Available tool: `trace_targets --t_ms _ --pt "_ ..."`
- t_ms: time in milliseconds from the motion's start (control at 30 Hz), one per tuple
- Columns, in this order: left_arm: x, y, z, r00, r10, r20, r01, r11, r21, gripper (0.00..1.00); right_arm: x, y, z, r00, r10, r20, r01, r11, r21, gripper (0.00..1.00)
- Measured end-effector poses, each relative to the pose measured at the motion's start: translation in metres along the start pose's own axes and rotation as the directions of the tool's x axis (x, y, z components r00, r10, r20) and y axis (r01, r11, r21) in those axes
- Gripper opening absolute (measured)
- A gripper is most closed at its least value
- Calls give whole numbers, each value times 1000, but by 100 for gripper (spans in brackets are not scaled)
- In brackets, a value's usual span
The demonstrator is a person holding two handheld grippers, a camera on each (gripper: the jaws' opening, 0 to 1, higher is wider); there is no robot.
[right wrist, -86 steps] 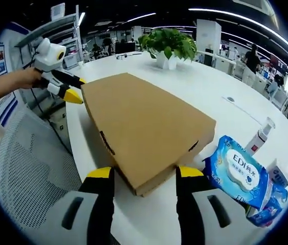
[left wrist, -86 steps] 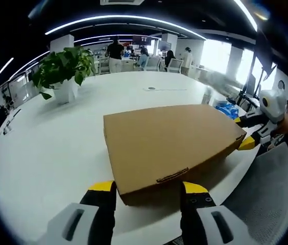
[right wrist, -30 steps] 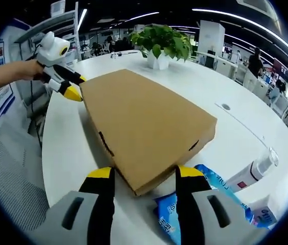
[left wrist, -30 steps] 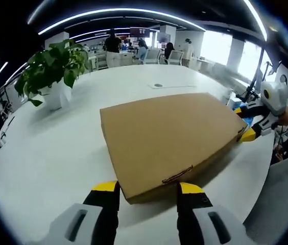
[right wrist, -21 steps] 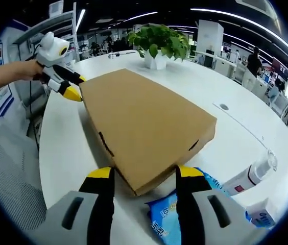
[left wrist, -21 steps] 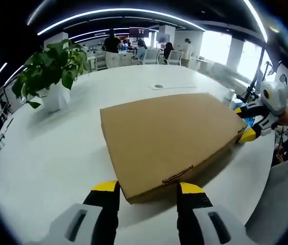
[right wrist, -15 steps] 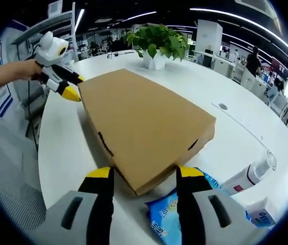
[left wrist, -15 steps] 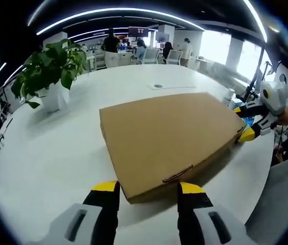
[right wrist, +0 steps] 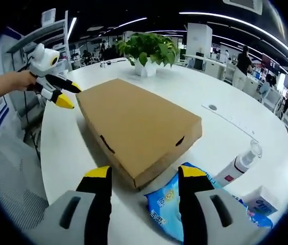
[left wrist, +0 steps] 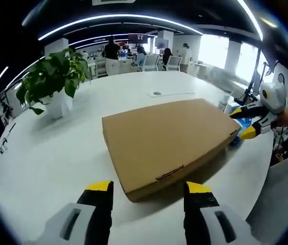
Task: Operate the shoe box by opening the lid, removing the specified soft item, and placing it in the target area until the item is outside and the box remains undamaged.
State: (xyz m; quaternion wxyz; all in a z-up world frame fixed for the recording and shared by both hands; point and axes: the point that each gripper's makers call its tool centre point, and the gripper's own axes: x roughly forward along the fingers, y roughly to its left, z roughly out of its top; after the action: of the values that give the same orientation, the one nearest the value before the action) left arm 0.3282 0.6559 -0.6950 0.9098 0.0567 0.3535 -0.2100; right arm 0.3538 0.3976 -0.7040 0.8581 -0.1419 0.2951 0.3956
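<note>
Brown cardboard shoe box (left wrist: 168, 140) lies flat on the white round table (left wrist: 47, 148), lid shut, tabs seated. Judgement: task is at the very start, so lid to open, soft item to pull out and place, all still to do. Soft item isn't visible, presumably inside.

Left gripper (left wrist: 146, 187) jaws spread wide, empty, tips just short of the box's near corner. Right gripper (right wrist: 145, 172) likewise parted, empty, tips flanking the opposite corner, not clearly touching. Each gripper also shows across the box in the other's view, held by a hand (right wrist: 16, 79).

Table: blue wet-wipes pack (right wrist: 167, 200) just beside the box by the right gripper, pump bottle (right wrist: 238, 165) and a second blue pack (right wrist: 259, 208) further out, potted plant (left wrist: 49, 81) well apart. Mesh chair (right wrist: 8, 178) at the table edge. Room: open-plan office, ceiling light strips, people standing at far desks.
</note>
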Motion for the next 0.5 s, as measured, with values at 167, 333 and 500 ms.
trace_targets --t_ms 167,333,500 --pt "-14 -9 0 1000 -4 31 4 1000 21 63 -25 -6 -10 999 -30 22 29 999 22 56" --pt "-30 -16 4 995 21 94 -21 1000 0 66 -52 -15 -25 996 -81 37 78 994 71 59" --pt "-38 -36 -3 995 -1 99 0 1000 7 72 -78 -20 -39 990 -130 51 122 985 123 64"
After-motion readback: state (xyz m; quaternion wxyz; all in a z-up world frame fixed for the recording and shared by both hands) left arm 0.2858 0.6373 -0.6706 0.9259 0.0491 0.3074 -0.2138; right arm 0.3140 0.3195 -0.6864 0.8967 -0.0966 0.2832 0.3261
